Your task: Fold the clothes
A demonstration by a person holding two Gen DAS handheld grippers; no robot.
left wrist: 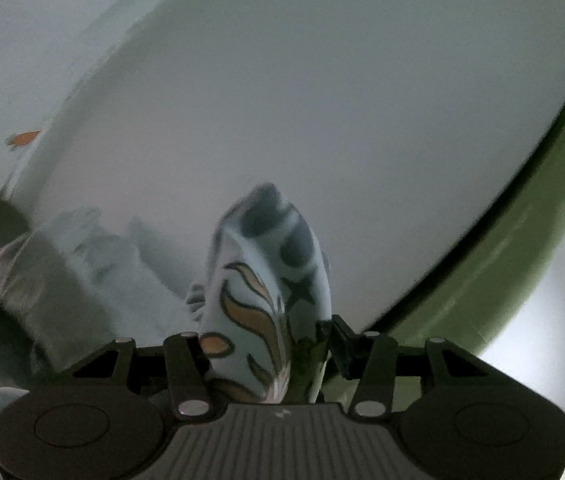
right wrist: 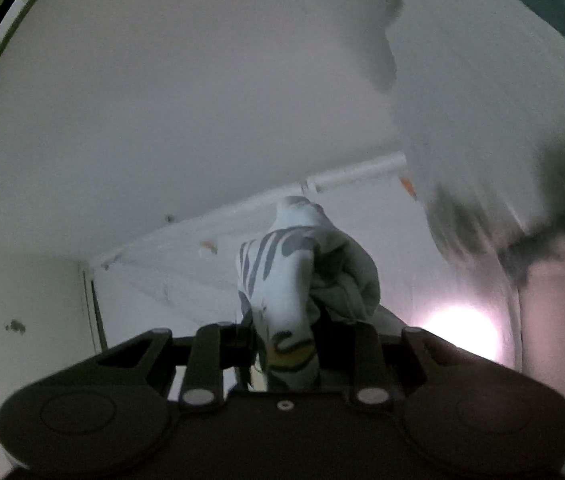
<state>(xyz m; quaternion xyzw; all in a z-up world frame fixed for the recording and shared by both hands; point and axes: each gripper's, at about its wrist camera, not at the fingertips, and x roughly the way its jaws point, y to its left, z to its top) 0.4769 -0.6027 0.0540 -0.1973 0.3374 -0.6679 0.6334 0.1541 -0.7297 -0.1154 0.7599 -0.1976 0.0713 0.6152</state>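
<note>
A white garment (left wrist: 266, 280) printed with grey stripes, stars and tan leaf shapes bunches up between the fingers of my left gripper (left wrist: 270, 360), which is shut on it and held up in the air. My right gripper (right wrist: 286, 348) is shut on another part of the same garment (right wrist: 282, 276), which bulges up out of its jaws. More of the pale cloth (right wrist: 474, 148) hangs blurred at the right of the right wrist view. The fingertips of both grippers are hidden by the cloth.
Both cameras point up at a white ceiling (left wrist: 322, 100). A green band (left wrist: 522, 240) runs along the right in the left wrist view. A white pipe (right wrist: 358, 172) crosses the wall, and a bright lamp (right wrist: 458, 336) glows at lower right.
</note>
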